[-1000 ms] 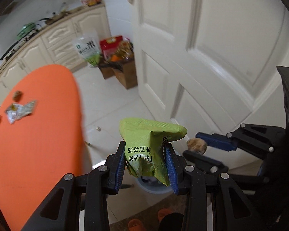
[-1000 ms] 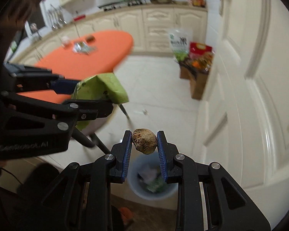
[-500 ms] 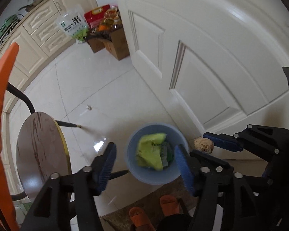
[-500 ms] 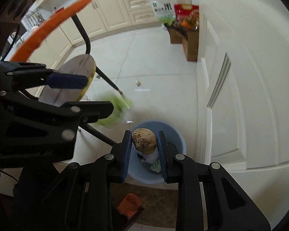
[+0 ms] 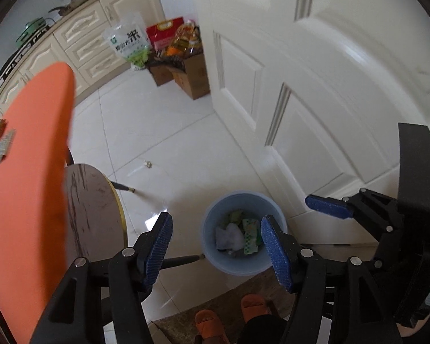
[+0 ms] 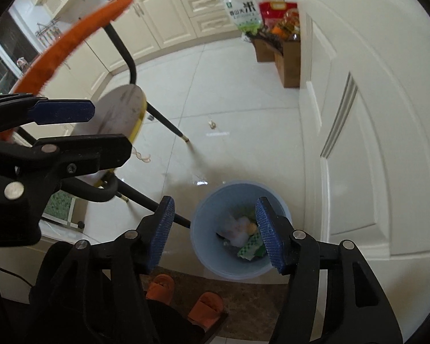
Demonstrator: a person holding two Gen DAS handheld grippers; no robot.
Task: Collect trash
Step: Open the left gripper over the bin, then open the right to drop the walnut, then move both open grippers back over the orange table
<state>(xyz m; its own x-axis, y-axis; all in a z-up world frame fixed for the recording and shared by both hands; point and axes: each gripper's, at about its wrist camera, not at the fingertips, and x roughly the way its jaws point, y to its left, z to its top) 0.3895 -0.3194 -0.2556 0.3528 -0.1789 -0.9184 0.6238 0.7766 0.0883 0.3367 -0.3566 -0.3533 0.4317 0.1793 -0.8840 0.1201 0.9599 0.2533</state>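
Note:
A light blue trash bin (image 5: 212,255) stands on the white floor by the door; it also shows in the right wrist view (image 6: 199,246). It holds green wrappers (image 5: 250,236) and white paper (image 5: 229,236), plus a brown lump (image 6: 252,227). My left gripper (image 5: 218,248) is open and empty above the bin. My right gripper (image 6: 215,233) is open and empty above the bin too. More trash, a silver wrapper (image 5: 0,150), lies on the orange table (image 5: 28,186).
A round stool (image 5: 91,218) with black legs stands left of the bin. A white door (image 5: 315,71) is close on the right. Cardboard boxes with groceries (image 5: 183,66) sit by the cabinets. A small scrap (image 5: 148,164) lies on the floor. Orange slippers (image 5: 229,318) are below.
The left gripper opened and dropped the green wrapper into the bin. The right gripper then opened and dropped the brown lump into the bin. Both views tilted down toward the floor.

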